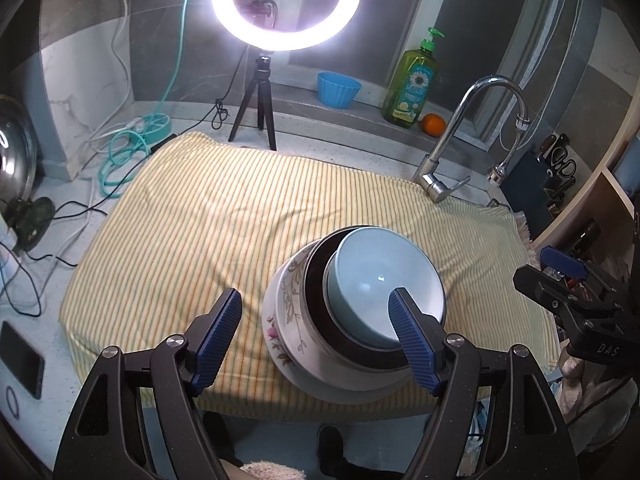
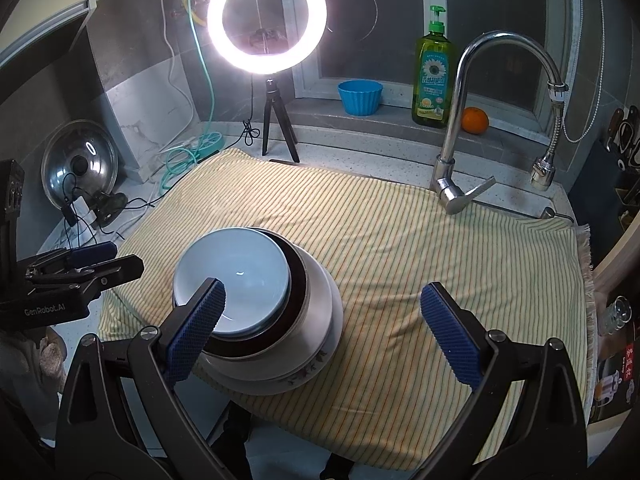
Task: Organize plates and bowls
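Both grippers, left point(image 1: 316, 336) and right point(image 2: 322, 330), hover empty with fingers apart over the striped cloth point(image 2: 400, 240) on the table; near its front edge sits the stack: floral plate point(image 2: 304, 376), white bowl point(image 2: 320, 300), dark bowl point(image 2: 296, 280), pale blue bowl point(image 2: 240, 272) on top

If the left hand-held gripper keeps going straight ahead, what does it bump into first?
Probably the striped cloth. The left hand-held gripper is open, and the stacked bowls sit just right of its line, so its right finger might clip them; depth is unclear.

Black claw point(image 1: 316, 332) arms, ribbed blue pads point(image 1: 218, 338), silver screws.
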`<state>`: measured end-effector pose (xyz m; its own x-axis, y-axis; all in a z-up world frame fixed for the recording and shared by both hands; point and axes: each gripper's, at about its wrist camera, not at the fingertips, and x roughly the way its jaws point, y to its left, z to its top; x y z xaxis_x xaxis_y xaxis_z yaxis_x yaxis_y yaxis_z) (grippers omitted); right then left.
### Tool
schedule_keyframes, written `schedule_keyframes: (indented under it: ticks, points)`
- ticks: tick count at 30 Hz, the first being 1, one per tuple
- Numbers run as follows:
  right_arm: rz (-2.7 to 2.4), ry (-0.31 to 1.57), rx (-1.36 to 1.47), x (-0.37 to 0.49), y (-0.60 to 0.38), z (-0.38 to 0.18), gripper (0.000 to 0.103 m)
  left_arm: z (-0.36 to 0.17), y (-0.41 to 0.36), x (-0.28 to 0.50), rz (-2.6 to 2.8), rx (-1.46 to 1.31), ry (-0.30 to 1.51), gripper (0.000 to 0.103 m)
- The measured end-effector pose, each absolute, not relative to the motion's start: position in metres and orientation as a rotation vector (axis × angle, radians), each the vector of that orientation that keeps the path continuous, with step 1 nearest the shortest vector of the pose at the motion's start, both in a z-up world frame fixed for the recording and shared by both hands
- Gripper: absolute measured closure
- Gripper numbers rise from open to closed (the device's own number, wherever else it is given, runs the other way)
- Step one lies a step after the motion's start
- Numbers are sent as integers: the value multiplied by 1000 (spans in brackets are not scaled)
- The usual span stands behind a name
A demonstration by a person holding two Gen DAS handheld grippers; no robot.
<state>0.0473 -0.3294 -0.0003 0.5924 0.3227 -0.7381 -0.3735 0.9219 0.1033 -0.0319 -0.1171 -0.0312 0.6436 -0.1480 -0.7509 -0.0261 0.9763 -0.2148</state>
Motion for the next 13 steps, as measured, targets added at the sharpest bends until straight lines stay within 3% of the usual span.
schedule_keyframes:
  ticks: [13]
  points:
    - [399,852,-72,52,-328,-3,3,-30,-115,-27,-70,-205,852,27]
